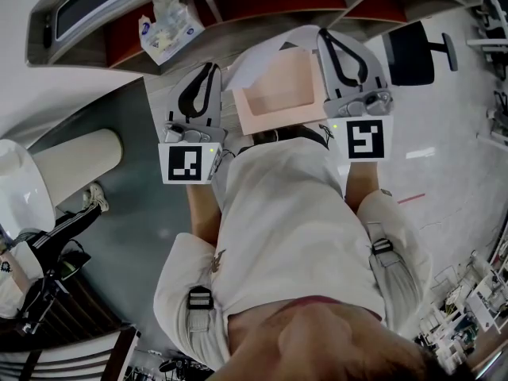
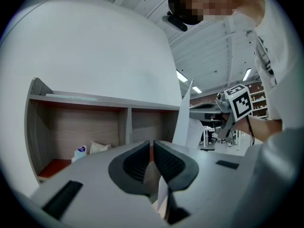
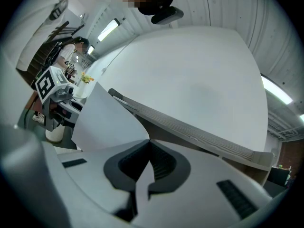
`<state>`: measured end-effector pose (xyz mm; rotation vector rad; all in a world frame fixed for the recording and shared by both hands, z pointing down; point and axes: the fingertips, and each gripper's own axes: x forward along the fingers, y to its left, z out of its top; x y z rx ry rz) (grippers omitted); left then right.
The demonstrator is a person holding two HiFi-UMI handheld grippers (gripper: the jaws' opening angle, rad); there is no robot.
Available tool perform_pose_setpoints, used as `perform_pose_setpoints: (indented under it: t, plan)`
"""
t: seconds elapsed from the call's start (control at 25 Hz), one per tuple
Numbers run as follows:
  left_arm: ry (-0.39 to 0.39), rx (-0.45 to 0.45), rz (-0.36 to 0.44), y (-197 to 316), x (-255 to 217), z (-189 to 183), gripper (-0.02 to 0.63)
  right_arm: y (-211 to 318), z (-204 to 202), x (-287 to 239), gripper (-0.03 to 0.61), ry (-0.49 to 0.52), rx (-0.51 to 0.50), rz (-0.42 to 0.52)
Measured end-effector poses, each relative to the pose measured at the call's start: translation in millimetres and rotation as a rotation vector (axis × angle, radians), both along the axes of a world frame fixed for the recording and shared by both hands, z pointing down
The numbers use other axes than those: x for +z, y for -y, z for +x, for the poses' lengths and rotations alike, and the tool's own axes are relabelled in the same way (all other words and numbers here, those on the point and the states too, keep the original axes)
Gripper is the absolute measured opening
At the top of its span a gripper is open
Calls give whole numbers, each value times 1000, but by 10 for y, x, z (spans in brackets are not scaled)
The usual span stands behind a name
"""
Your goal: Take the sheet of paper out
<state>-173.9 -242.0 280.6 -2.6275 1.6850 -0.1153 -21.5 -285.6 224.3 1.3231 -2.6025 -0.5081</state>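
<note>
The person's left forearm [image 1: 203, 206] and right forearm [image 1: 361, 178] reach forward side by side, level. The grey two-jaw left gripper [image 1: 211, 70] [image 2: 152, 151] pinches the edge of a pale pink envelope [image 1: 278, 94]. The matching right gripper [image 1: 324, 36] [image 3: 149, 151], held slightly farther ahead, is clamped on a white paper sheet [image 3: 104, 120].

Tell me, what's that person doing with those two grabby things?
A person holds a gripper in each hand. The left gripper is closed on what looks like the edge of a pink folder and keeps it steady. The right gripper is shut on the white sheet of paper that sticks out of the folder. The sheet curls upward and looks only partly out, so the pulling is not finished.
</note>
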Motion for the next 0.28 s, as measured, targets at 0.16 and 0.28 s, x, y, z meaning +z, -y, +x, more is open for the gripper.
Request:
perform_pose_setpoints:
  t: [0.16,0.28]
  plan:
    - [6,2,4,6,1,2,43,4,-2,-23,17,-1,-3,6]
    - [5,3,3,10,13,3,42,6,6,2,17,-15,-1,-4]
